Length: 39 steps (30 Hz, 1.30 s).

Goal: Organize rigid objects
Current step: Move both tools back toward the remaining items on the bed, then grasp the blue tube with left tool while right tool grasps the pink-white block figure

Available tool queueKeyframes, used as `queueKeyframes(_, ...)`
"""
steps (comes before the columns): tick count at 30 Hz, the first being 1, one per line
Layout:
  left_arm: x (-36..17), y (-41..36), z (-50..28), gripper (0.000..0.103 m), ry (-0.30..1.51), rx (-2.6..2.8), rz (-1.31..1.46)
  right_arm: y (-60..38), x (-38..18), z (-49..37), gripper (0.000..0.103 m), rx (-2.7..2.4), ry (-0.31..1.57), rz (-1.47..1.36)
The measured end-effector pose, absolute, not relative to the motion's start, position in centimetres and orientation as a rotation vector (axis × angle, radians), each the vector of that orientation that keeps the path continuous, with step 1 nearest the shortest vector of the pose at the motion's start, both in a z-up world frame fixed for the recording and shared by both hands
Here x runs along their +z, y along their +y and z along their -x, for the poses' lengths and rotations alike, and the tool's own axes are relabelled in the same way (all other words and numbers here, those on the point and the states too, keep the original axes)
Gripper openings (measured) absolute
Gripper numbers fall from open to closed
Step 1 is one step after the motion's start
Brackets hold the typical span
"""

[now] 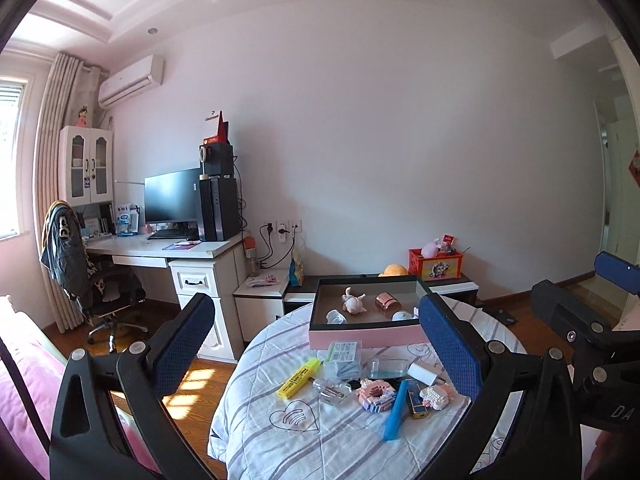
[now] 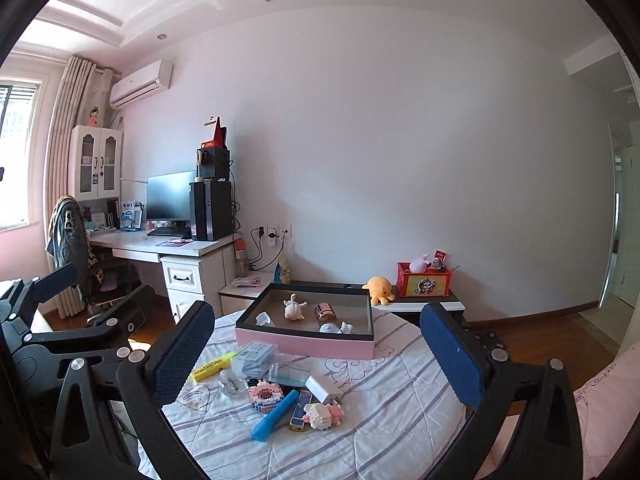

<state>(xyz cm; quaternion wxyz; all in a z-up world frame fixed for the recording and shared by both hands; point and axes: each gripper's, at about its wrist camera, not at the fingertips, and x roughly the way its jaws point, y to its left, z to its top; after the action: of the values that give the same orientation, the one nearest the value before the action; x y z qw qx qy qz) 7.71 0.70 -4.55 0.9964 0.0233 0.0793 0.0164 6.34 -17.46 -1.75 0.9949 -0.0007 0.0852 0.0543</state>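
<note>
- Both grippers, the left gripper [image 1: 316, 344] and right gripper [image 2: 316, 352], are spread wide and hold nothing, raised above the surface [image 2: 400, 408].
- Ahead of them, the pink box [image 2: 306, 346] already holds four small pieces, by my count.
- Nearer, below the fingers, a loose pile waits: yellow highlighter [image 1: 299, 378], blue marker [image 2: 276, 420], block figures [image 2: 323, 415] and more. I'd say under halfway.
</note>
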Motion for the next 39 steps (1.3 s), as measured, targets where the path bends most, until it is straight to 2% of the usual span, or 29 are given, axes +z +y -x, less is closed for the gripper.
queueKeyframes(11,-5.4,0.2,-8.5,0.103,0.173,-0.004,-0.040,-17.8,-2.6,-6.2,0.103,0.099,0.182,-0.002)
queueKeyframes(19,-7.8,0.0,-11.8,0.103,0.277,-0.052,-0.032,-18.3,-4.6,-8.5,0.103,0.092,0.255,-0.014)
queueKeyframes(26,-12.1,-1.1,-15.4,0.103,0.418,-0.083,-0.064,-19.4,-8.1,-11.9,0.103,0.080,0.363,-0.027)
queueKeyframes(35,-19.9,-3.6,-20.2,0.103,0.657,-0.126,-0.104,-22.2,-15.9,-16.8,0.103,0.047,0.585,-0.063)
queueKeyframes(39,-22.4,-4.5,-21.8,0.096,0.727,-0.148,-0.113,-23.0,-18.8,-18.4,0.103,0.042,0.664,-0.073)
